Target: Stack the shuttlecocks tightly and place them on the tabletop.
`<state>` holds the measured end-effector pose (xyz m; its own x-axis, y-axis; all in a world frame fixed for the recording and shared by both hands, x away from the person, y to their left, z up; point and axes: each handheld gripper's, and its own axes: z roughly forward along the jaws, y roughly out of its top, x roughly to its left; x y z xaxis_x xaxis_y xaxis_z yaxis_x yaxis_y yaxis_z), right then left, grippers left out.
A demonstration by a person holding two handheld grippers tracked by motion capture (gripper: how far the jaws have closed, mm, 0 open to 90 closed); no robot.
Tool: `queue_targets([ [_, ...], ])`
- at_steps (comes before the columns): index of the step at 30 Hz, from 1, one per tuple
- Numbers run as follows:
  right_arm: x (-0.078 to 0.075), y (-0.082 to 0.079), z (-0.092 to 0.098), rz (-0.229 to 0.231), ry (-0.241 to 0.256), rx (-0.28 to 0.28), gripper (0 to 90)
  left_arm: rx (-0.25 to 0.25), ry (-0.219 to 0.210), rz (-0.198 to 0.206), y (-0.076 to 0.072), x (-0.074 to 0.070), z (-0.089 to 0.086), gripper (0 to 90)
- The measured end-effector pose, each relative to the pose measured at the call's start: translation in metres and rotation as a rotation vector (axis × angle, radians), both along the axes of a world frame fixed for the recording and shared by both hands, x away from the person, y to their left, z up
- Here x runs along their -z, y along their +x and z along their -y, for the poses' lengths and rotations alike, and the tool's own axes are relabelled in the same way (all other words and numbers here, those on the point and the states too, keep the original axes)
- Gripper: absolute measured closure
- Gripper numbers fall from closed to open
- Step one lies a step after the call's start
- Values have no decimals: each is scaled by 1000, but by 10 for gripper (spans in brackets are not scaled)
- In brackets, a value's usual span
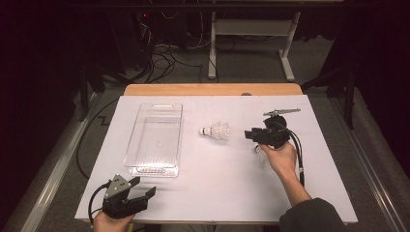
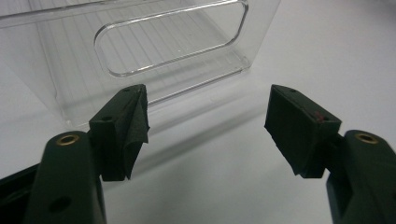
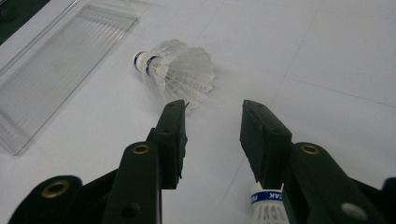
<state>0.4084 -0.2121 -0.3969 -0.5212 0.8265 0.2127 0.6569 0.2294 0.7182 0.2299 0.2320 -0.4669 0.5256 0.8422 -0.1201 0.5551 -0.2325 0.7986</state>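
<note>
We see two shuttlecocks and a clear plastic bin point(image 1: 155, 137) on the white counter point(image 1: 217, 193). It looks like our job is to put the shuttlecocks into the bin. The bin has nothing in it, so nothing is done yet.

One shuttlecock point(image 1: 216, 131) lies on its side in the middle of the counter, between the bin and our right gripper point(image 1: 251, 135). In the right gripper view that shuttlecock point(image 3: 176, 72) is just ahead of the fingers point(image 3: 173, 135), which are spread a little and hold nothing. They are near it but not touching it.

A second shuttlecock point(image 3: 267, 205) sits right under the right gripper, close to our hand point(image 1: 280, 157).

Our left gripper point(image 1: 140, 192) rests at the near corner of the counter, pointing at the short end of the bin point(image 2: 140, 51). Its fingers point(image 2: 128, 126) are spread wide and hold nothing.

So we think we are at the very start. We need to pinch the first shuttlecock, carry it to the bin, drop it in, and then do the same with the other one.
</note>
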Motion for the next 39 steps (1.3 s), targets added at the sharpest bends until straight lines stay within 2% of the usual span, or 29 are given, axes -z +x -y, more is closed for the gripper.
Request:
queue_targets([
  [10,-4,-15,-2,24,-34,-18,617,-3,0,-4,0,0,-1,313],
  [32,-8,-46,12,22,-47,-34,617,9,3,-1,2,0,2,314],
  [34,-7,-49,13,11,-55,-39,614,10,2,-1,2,0,2,314],
  [39,-7,-55,14,27,-67,-41,615,9,2,-1,2,0,2,314],
])
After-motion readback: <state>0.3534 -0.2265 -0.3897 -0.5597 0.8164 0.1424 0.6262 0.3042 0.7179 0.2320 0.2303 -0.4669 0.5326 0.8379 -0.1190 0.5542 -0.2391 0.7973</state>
